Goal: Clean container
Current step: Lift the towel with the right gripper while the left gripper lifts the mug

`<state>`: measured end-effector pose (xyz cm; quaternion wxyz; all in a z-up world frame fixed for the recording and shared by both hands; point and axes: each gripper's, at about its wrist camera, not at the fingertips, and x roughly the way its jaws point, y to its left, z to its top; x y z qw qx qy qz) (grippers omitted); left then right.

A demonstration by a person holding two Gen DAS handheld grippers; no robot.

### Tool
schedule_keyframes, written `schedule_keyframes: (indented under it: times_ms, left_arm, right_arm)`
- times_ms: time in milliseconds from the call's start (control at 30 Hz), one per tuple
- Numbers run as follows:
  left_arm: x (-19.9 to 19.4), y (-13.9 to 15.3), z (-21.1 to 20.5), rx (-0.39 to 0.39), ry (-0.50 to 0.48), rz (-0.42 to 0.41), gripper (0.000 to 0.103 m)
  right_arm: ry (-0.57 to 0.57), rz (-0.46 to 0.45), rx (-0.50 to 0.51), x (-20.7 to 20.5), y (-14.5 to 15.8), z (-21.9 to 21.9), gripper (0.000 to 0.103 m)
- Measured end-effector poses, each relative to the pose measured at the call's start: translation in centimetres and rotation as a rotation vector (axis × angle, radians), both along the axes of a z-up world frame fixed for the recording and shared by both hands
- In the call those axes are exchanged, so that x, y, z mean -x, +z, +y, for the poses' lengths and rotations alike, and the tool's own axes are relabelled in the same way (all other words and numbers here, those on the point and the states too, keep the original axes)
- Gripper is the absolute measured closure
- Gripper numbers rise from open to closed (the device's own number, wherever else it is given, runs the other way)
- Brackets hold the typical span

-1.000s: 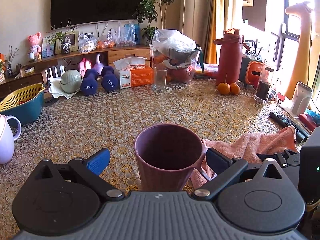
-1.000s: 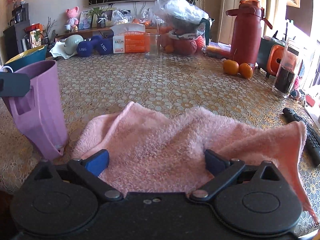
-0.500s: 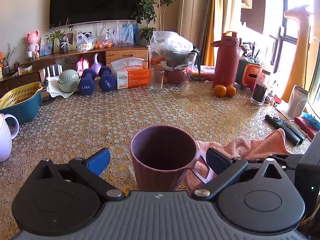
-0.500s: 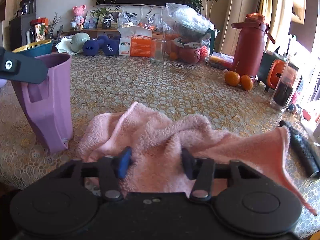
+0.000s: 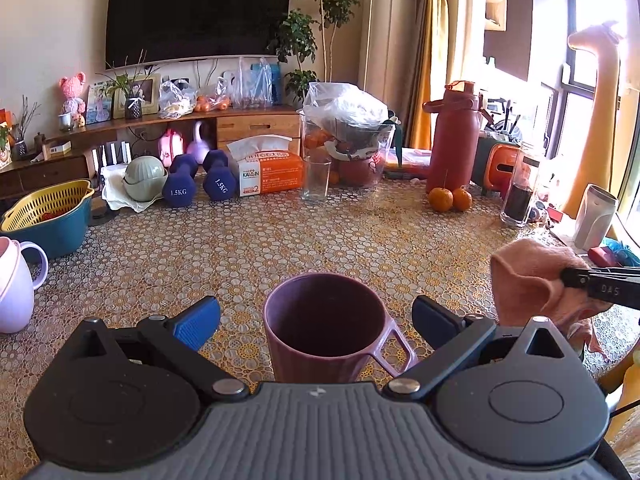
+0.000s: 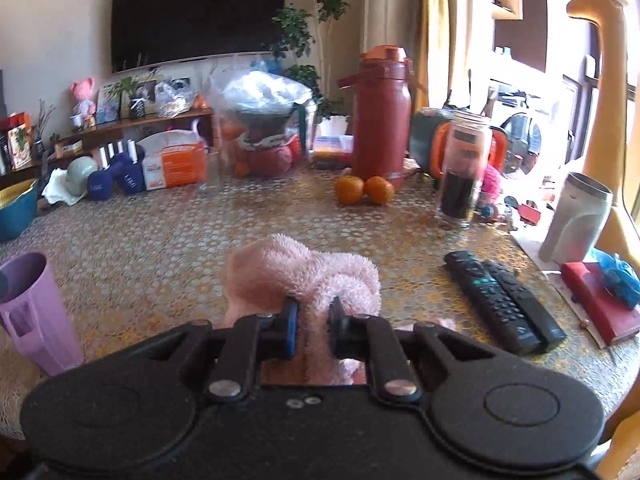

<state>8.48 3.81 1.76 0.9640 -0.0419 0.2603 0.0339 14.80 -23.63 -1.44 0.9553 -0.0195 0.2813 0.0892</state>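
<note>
One purple mug [image 5: 324,326] sits upright on the patterned tabletop [image 5: 248,248], dead centre between the left gripper's [image 5: 316,318] fingers, its handle pointing towards the right-hand finger; those tongs are spread wide, blue pads [image 5: 198,320] standing clear of the mug on both sides, nothing gripped; the mug's inside looks dark and bare from this angle. Over in the right wrist view the same mug shows at the far left edge, and the right gripper [image 6: 313,330] has its tongs pinched narrow onto a fluffy pink cloth [image 6: 304,276], the fabric bunched up above the fingers and lifted off the table; from the left wrist view that cloth hangs to the right of the mug, apart from it. Just right of the cloth, two black remotes [image 6: 504,304] lie side by side on the table; beyond them a grey tumbler [image 6: 576,216] and a red book [image 6: 600,306]; farther back, two oranges [image 6: 364,190] touching each other in front of a tall red flask [image 6: 382,116]. At the far left, a pale lilac jug [image 5: 16,284] and a teal basket with a yellow strainer [image 5: 48,216]; at the back, two blue dumbbells [image 5: 198,182] beside an orange tissue box [image 5: 270,168].
</note>
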Motion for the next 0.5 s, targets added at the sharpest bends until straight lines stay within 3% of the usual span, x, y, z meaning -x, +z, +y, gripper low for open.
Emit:
schedule_keyframes:
  times_ms: [200, 333, 433, 500]
  left_arm:
    - [-0.3, -0.4, -0.4, -0.021, -0.01, 0.01, 0.0]
    - [-0.3, -0.6, -0.5, -0.03, -0.007, 0.016, 0.0]
    - [-0.3, -0.6, -0.4, -0.032, 0.001, 0.017, 0.0]
    - [-0.3, -0.6, -0.3, -0.028, 0.002, 0.016, 0.0]
  right_arm:
    - [-0.087, 0.018, 0.014, 0.2, -1.1, -3.5, 0.085]
    - [-0.11, -0.01, 0.098, 0.7, -2.0, -3.7, 0.079]
    - [-0.115, -0.009, 0.129, 0.4, -2.1, -3.9, 0.063]
    - [-0.127, 0.002, 0.129, 0.2, -2.2, -4.2, 0.031]
